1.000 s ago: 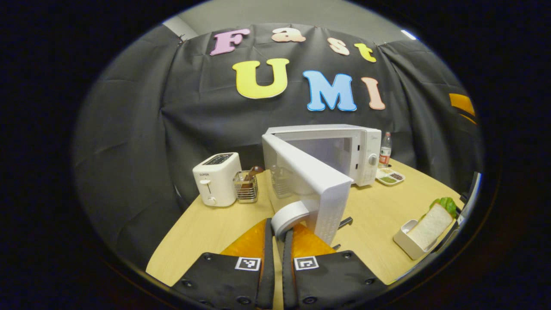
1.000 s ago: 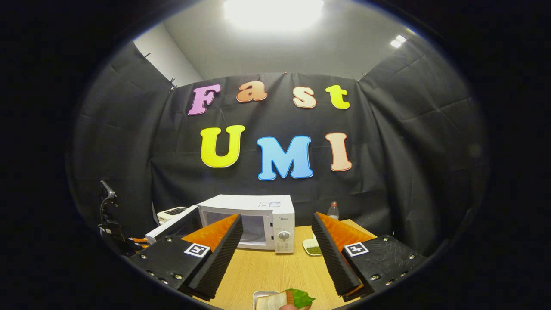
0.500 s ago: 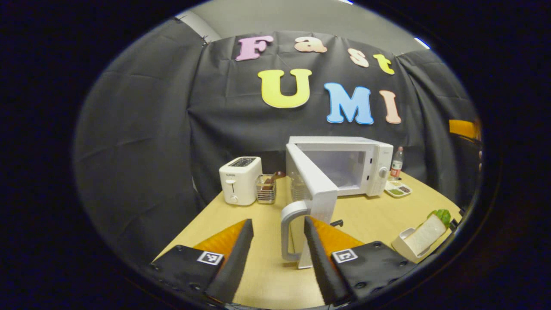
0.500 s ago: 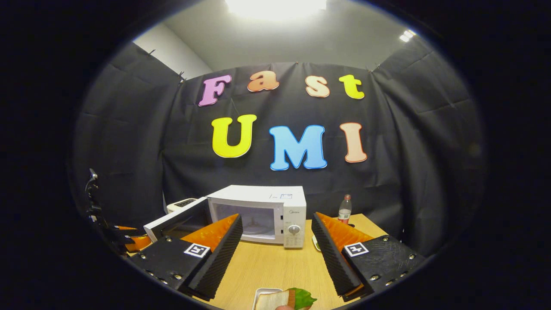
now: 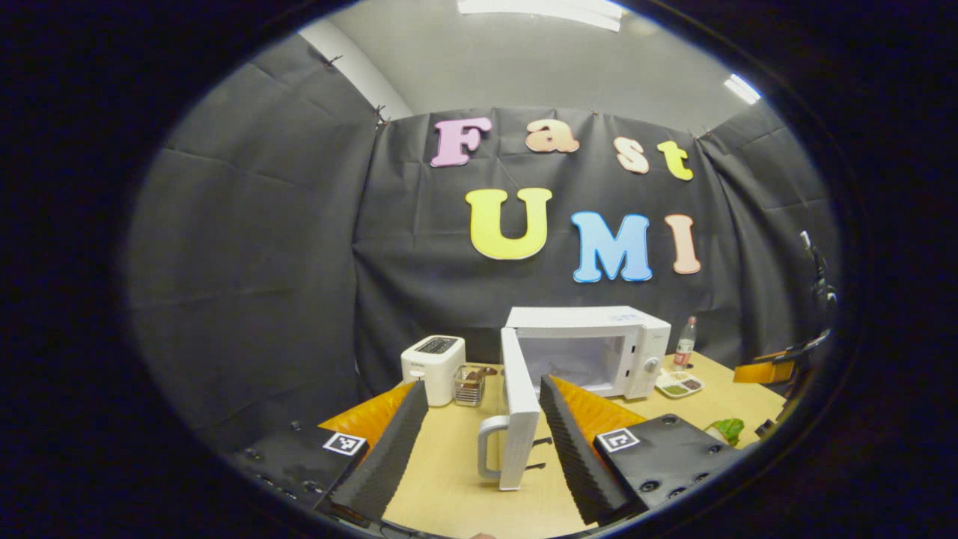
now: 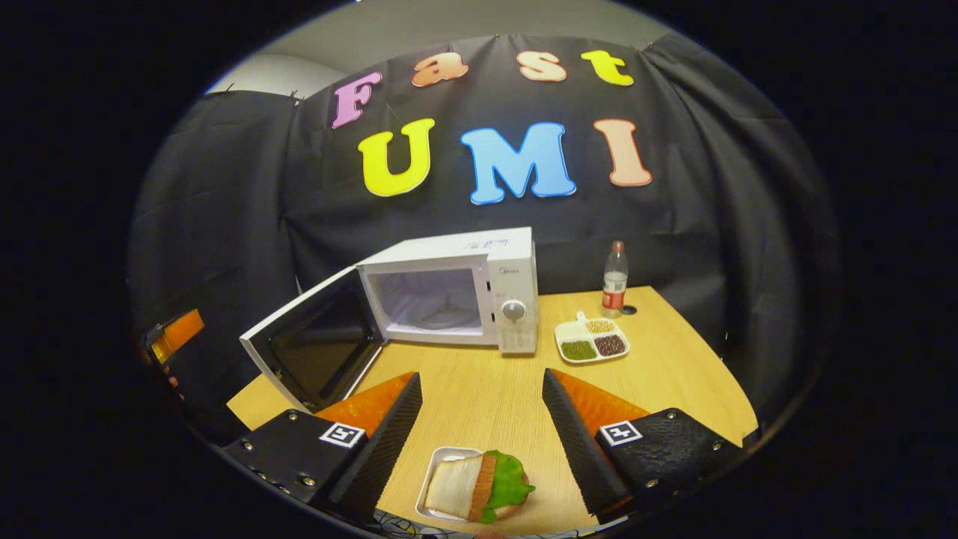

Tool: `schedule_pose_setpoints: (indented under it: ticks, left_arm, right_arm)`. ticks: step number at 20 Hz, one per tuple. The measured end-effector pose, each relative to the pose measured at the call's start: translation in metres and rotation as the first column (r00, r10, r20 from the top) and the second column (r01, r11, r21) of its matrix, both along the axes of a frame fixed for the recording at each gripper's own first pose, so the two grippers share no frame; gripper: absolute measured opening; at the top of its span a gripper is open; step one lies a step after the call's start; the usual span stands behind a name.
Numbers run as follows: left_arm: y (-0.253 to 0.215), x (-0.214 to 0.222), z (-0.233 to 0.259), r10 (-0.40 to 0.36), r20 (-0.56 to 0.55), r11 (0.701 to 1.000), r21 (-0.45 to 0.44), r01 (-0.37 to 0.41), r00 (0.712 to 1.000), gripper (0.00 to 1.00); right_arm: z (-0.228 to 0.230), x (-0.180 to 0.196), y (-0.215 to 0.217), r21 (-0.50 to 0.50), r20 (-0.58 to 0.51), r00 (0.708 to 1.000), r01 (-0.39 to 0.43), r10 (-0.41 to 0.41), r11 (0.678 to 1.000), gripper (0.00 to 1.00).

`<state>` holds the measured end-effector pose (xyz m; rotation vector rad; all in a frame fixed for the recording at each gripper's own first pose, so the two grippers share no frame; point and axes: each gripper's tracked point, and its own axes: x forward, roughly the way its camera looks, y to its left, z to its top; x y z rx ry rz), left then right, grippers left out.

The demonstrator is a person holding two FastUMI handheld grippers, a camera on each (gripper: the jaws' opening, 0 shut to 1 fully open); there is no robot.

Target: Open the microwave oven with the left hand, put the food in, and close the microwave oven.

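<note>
The white microwave (image 6: 456, 296) stands at the back of the wooden table, its door (image 6: 310, 348) swung wide to the left and its cavity bare. In the left gripper view the door (image 5: 518, 412) stands edge-on with its handle (image 5: 488, 448) toward me. My left gripper (image 5: 483, 408) is open, pulled back from the handle and touching nothing. A sandwich with lettuce in a small white tray (image 6: 479, 492) lies at the near table edge. My right gripper (image 6: 483, 400) hovers open just above and behind it.
A white toaster (image 5: 432, 358) and a wire basket (image 5: 470, 384) sit left of the microwave. A divided dish of beans (image 6: 593, 340) and a plastic bottle (image 6: 614, 279) stand to its right. The other gripper (image 6: 168, 338) shows at the far left of the right gripper view.
My left gripper let go of the door handle, opened and drew back and up. The right gripper tilted down toward the table, bringing the sandwich tray into fuller view between its fingers.
</note>
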<state>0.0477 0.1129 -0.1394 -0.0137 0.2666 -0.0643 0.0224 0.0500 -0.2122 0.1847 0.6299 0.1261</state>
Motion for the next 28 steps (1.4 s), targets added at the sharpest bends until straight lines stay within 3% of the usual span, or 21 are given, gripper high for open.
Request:
schedule_pose_setpoints:
  ticks: [1, 4, 9, 10, 16, 17, 18, 19, 20, 21, 22, 23, 28]
  left_arm:
    - [-0.004, -0.002, 0.007, -0.002, 0.016, 1.000, 0.009, 0.002, 1.000, 0.94]
    - [-0.014, -0.008, 0.018, -0.005, 0.036, 1.000, 0.028, 0.004, 0.999, 0.98]
    - [-0.014, -0.013, 0.025, 0.030, 0.044, 0.998, 0.054, -0.033, 0.999, 0.94]
    - [-0.013, -0.013, 0.026, 0.038, 0.047, 0.997, 0.063, -0.040, 0.998, 0.98]
    - [-0.017, -0.026, 0.026, 0.091, 0.043, 0.993, 0.074, -0.094, 0.995, 0.98]
    - [-0.018, -0.028, 0.026, 0.101, 0.041, 0.992, 0.078, -0.104, 0.994, 0.98]
    - [-0.019, -0.031, 0.027, 0.109, 0.042, 0.990, 0.083, -0.113, 0.993, 0.98]
    - [-0.021, -0.033, 0.028, 0.116, 0.043, 0.989, 0.090, -0.119, 0.992, 0.98]
    - [-0.022, -0.036, 0.029, 0.123, 0.047, 0.987, 0.097, -0.127, 0.991, 0.98]
    - [-0.024, -0.039, 0.031, 0.127, 0.051, 0.986, 0.103, -0.132, 0.991, 0.98]
    - [-0.025, -0.042, 0.032, 0.133, 0.055, 0.985, 0.106, -0.139, 0.990, 0.96]
    - [-0.026, -0.044, 0.033, 0.138, 0.057, 0.984, 0.107, -0.143, 0.989, 0.96]
    - [-0.028, -0.045, 0.038, 0.164, 0.067, 0.980, 0.100, -0.170, 0.984, 0.95]
  right_arm:
    - [-0.013, -0.004, 0.000, 0.015, -0.038, 0.999, -0.010, 0.011, 1.000, 1.00]
    - [-0.041, -0.019, 0.004, 0.065, -0.149, 0.987, -0.046, 0.055, 0.997, 1.00]
    - [-0.078, -0.041, 0.004, 0.138, -0.286, 0.953, -0.068, 0.105, 0.988, 1.00]
    - [-0.086, -0.044, 0.004, 0.156, -0.315, 0.942, -0.066, 0.113, 0.985, 1.00]
    - [-0.119, -0.064, 0.021, 0.317, -0.482, 0.851, -0.052, 0.208, 0.947, 1.00]
    - [-0.124, -0.068, 0.025, 0.352, -0.498, 0.839, -0.038, 0.221, 0.935, 0.75]
    - [-0.122, -0.076, 0.024, 0.380, -0.519, 0.821, -0.029, 0.239, 0.924, 0.77]
    - [-0.124, -0.081, 0.027, 0.403, -0.533, 0.806, -0.026, 0.257, 0.915, 0.67]
    - [-0.121, -0.073, 0.031, 0.440, -0.531, 0.808, 0.006, 0.255, 0.898, 0.75]
    - [-0.118, -0.076, 0.031, 0.454, -0.535, 0.798, -0.004, 0.277, 0.891, 0.49]
    - [-0.120, -0.075, 0.030, 0.457, -0.532, 0.803, 0.005, 0.269, 0.889, 0.49]
    - [-0.120, -0.075, 0.030, 0.461, -0.530, 0.799, -0.011, 0.286, 0.887, 0.37]
    - [-0.094, -0.059, 0.035, 0.451, -0.452, 0.839, -0.077, 0.302, 0.889, 0.37]
